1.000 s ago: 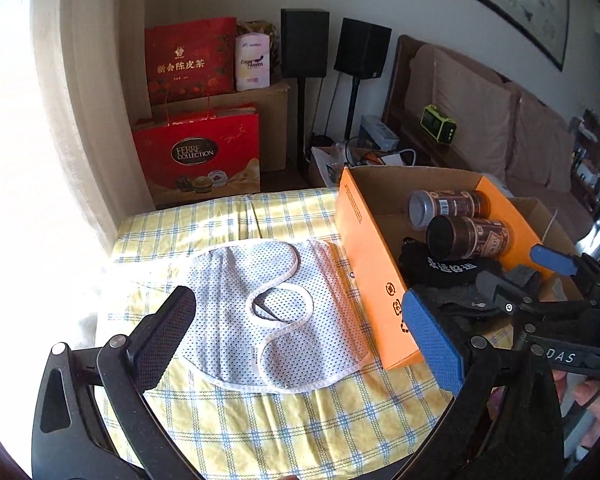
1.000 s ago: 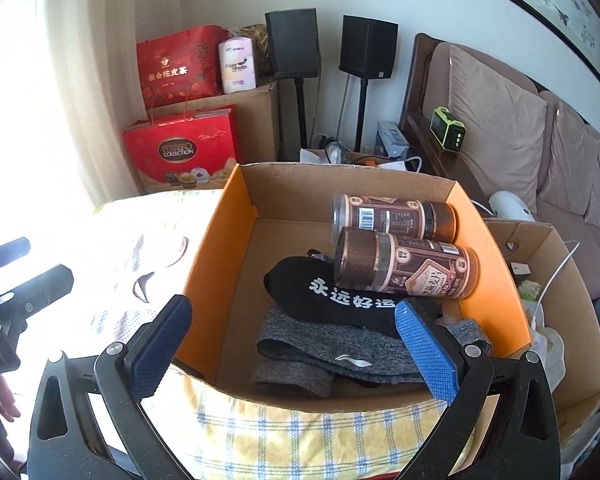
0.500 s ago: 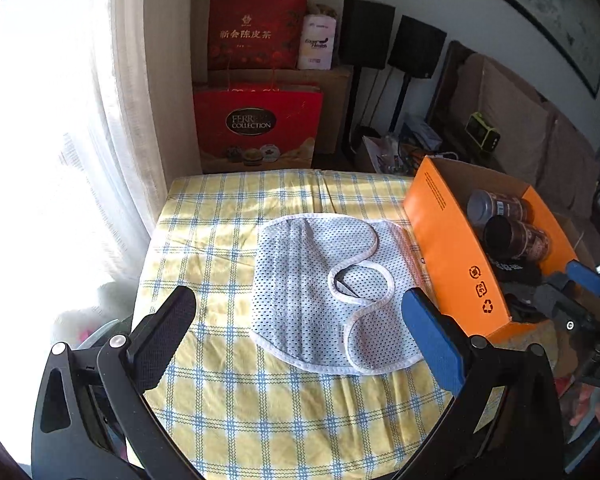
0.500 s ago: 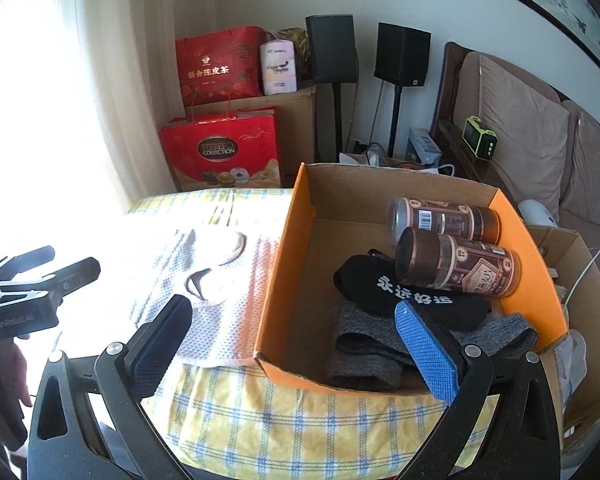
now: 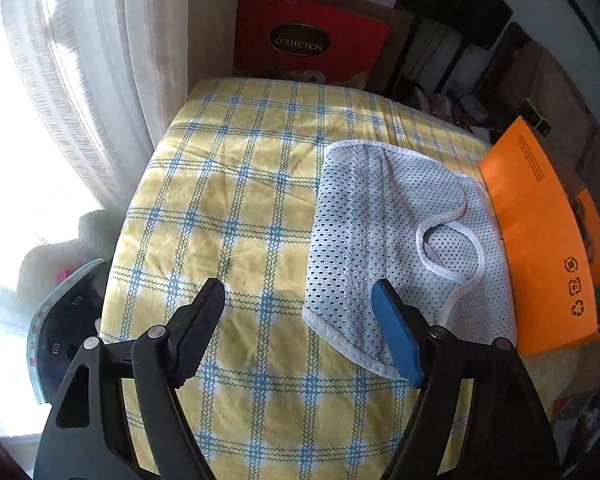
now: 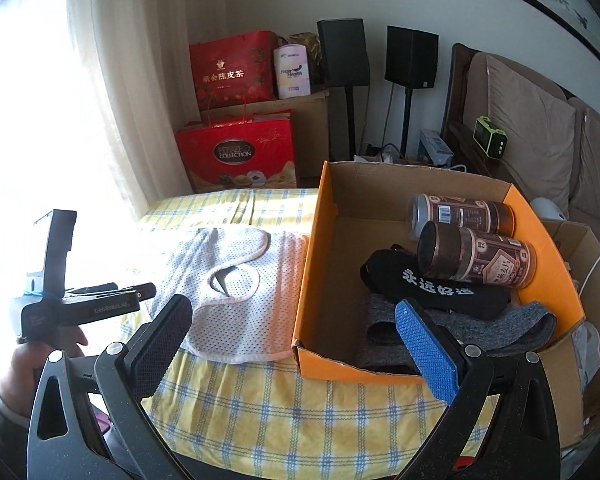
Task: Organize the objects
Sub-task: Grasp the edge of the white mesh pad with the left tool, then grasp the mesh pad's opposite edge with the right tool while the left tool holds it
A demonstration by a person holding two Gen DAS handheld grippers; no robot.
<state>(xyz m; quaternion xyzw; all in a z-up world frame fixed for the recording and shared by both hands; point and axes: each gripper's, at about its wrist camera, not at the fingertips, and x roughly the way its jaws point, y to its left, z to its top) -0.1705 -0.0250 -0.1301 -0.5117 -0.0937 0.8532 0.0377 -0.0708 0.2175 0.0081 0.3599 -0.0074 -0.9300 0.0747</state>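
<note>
A white mesh garment [image 5: 380,232] [image 6: 236,280] lies flat on the yellow checked tablecloth [image 5: 240,220], beside the orange cardboard box [image 5: 540,240] [image 6: 312,260]. My left gripper [image 5: 298,306] [image 6: 146,290] points down at the garment's near left corner. Its jaws are closing; the corner lies between them and the blue pad hangs over the mesh, but nothing is pinched. My right gripper [image 6: 296,320] stands open and empty above the box's near left corner. Inside the box lie two brown canisters [image 6: 476,256], a black sock [image 6: 432,288] and grey cloth [image 6: 500,324].
Red gift bags [image 6: 236,156] and black speakers [image 6: 342,52] stand behind the table, and a curtain [image 5: 112,80] hangs at its left edge. A plain cardboard box [image 6: 596,280] and a sofa [image 6: 532,120] are on the right. A glass-topped scale [image 5: 60,320] sits low at the left.
The left gripper has swung left and dropped close over the garment's near corner, and its jaws have narrowed. The right gripper has drifted slightly left, so the box sits further right in its view.
</note>
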